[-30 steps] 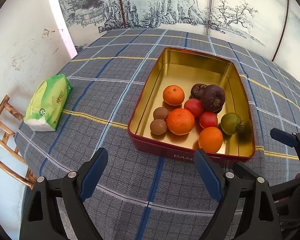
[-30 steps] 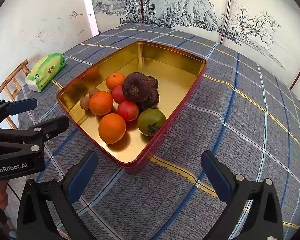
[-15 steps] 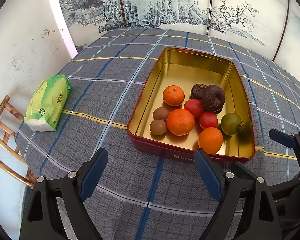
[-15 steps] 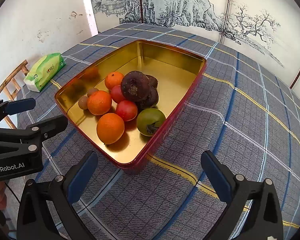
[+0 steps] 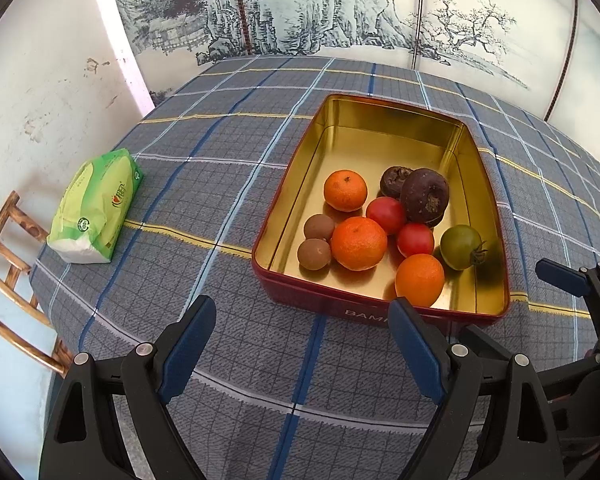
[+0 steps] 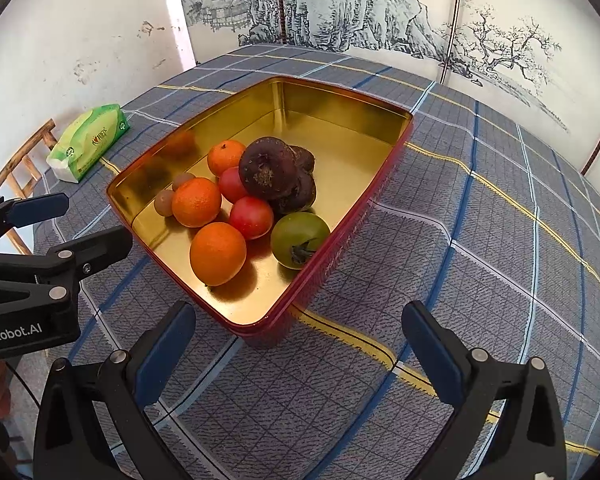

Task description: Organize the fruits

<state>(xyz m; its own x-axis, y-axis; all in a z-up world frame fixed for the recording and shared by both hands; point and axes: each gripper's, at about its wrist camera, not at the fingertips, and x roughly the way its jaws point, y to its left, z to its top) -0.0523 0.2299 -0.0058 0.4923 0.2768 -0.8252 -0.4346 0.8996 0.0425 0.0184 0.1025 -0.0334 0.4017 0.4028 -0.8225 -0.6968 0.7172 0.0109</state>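
A red tin with a gold inside [image 5: 380, 120] [image 6: 260, 322] stands on the checked tablecloth. In its near half lie three oranges [image 5: 359, 243] [image 6: 217, 253], two red tomatoes [image 5: 415, 239] [image 6: 251, 217], a green tomato [image 5: 461, 247] [image 6: 300, 239], dark brown passion fruits [image 5: 424, 196] [image 6: 267, 168] and two small brown fruits [image 5: 314, 253] [image 6: 165, 202]. My left gripper [image 5: 302, 332] hangs open over the cloth just before the tin's near wall, nothing between its fingers. My right gripper [image 6: 298, 338] is open too, above the tin's near corner, empty.
A green tissue pack [image 5: 96, 208] [image 6: 90, 142] lies near the table's left edge. A wooden chair back [image 5: 4, 272] stands beyond that edge. A painted wall borders the far side. The left gripper's body [image 6: 32, 276] shows at the right wrist view's left.
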